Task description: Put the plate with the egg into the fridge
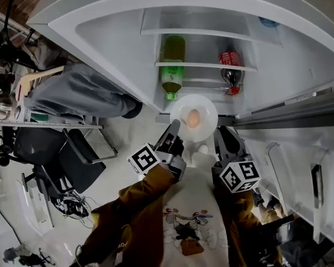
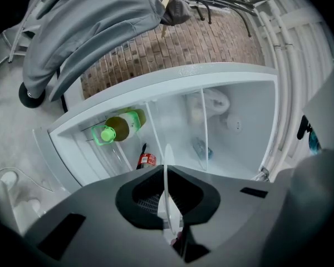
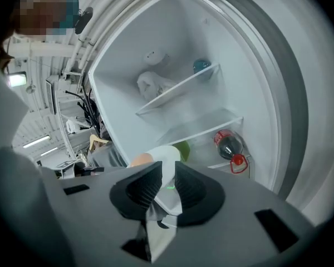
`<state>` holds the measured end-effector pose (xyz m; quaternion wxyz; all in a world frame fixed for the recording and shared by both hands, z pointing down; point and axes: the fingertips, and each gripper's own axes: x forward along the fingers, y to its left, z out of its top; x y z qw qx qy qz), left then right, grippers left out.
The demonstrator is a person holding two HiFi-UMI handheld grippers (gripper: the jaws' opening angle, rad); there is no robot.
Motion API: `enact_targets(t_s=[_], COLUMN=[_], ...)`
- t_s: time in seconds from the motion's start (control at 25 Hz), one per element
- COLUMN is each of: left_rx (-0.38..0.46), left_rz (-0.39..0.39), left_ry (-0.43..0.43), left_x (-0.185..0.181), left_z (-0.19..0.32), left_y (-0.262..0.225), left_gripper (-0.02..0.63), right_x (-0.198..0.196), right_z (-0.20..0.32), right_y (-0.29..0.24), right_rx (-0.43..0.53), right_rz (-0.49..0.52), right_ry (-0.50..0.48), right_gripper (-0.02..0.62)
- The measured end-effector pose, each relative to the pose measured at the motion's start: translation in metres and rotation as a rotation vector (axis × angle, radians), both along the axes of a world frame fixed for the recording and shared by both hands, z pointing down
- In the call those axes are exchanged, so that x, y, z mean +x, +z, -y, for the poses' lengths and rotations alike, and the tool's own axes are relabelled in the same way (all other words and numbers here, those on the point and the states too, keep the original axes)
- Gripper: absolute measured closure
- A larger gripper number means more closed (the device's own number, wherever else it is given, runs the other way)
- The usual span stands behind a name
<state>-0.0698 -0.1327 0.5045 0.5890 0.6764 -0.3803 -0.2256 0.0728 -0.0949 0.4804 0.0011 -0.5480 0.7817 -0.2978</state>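
Centre frame: left gripper (image 1: 173, 129) pinches the rim of the plate (image 1: 207, 112), likely stiff and slick, right gripper (image 1: 222, 135) slack round it; the loose egg (image 1: 193, 117) needs it level.

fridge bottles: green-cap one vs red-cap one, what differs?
Colour: the green-capped plastic bottle holds yellow-green liquid; the red-capped plastic bottle is dark with a red label.
Size: in the head view the green-capped bottle looks longer and wider than the red-capped bottle.
Place: the green-capped bottle sits left in the white fridge, the red-capped bottle right.
Shared: both caps point toward the open front.
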Motion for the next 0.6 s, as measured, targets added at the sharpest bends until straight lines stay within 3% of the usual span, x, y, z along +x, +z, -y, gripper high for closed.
enact_targets(t_s=[0.12,0.24,0.4,0.6], left_rx=[0.006,0.006,0.032,0.037], left_rz=[0.009,-0.036,0.003,-0.049], left_ry=[-0.013,-0.034,-0.013,-0.032], left_x=[-0.001,0.001,0.004,0.013], left_z=[0.003,0.006,0.012,0.019], left_y=[-0.001,-0.005,-0.010,-0.017], left_gripper=[0.586,0.586,0.586,0.587], right_x=[-0.007,-0.008,-0.007,-0.009], right_z=[0.000,-0.001,0.000,0.002], right_y=[0.004,0.010,0.009,0.008], right_rx=[-0.019,-0.053,-0.070,-0.079], right_rz=[0.053,0.139,0.247,0.300], right_ry=[-0.020,-0.019,-0.019,-0.045], right_gripper=[0.531,0.503,0.483,0.479])
